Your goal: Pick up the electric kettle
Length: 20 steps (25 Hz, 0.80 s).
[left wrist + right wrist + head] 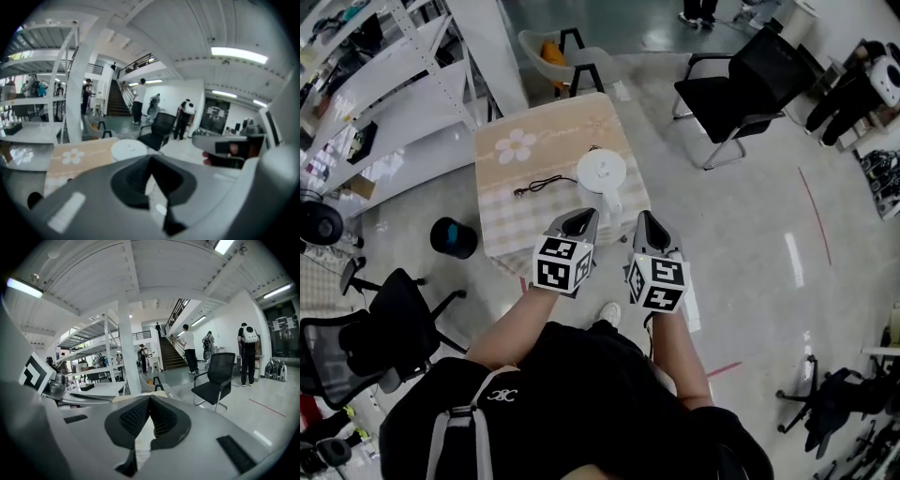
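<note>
The white electric kettle [602, 172] stands on a small table with a beige flowered cloth [520, 150], near its right edge, and I see it from above. Its black cord [539, 186] lies to its left. My left gripper [581, 218] and right gripper [645, 221] hover side by side just short of the table's near edge, both shut and empty, apart from the kettle. In the left gripper view the kettle's round lid [129, 149] shows just beyond the shut left gripper [151, 160]. In the right gripper view the right gripper [150, 399] is shut, with the kettle hidden behind it.
A black office chair [741, 80] stands to the table's right and a grey chair [562, 52] behind it. A black bin [453, 237] sits at the table's left corner. White shelving [384, 84] runs along the left, and another black chair [384, 333] is near left. People stand far off.
</note>
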Each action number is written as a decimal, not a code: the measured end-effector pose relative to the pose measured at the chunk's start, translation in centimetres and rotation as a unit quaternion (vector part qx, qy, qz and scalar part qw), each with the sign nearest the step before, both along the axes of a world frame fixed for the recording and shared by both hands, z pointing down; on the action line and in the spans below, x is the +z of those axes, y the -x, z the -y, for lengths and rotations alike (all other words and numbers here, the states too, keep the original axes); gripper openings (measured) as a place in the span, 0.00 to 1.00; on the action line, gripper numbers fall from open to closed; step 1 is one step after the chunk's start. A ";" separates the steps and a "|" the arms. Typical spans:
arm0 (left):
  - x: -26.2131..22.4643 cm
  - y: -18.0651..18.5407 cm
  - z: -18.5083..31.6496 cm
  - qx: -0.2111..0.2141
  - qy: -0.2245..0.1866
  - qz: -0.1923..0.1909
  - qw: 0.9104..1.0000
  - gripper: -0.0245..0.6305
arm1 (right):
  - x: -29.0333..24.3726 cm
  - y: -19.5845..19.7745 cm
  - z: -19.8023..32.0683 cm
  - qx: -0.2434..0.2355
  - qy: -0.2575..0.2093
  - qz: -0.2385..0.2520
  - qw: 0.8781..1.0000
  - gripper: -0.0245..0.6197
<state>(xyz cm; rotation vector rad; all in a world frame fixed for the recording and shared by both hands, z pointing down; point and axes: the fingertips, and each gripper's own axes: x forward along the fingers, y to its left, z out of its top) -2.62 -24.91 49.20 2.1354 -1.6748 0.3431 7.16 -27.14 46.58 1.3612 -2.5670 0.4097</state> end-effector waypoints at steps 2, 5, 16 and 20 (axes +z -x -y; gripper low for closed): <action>0.9 -0.2 0.3 0.004 0.010 -0.002 1.000 0.04 | 0.7 -0.1 0.9 -0.005 0.012 0.004 1.000 0.02; 2.4 -0.8 0.8 0.023 0.026 0.004 0.999 0.12 | 1.6 -0.3 1.9 -0.008 0.024 0.007 1.000 0.02; 7.6 -2.3 2.2 0.089 0.059 -0.007 0.994 0.35 | 3.7 -0.8 3.3 0.019 0.046 -0.017 0.999 0.02; 9.4 -2.2 3.5 0.109 0.067 -0.013 0.992 0.37 | 3.7 -0.8 3.7 0.036 0.042 -0.043 0.998 0.02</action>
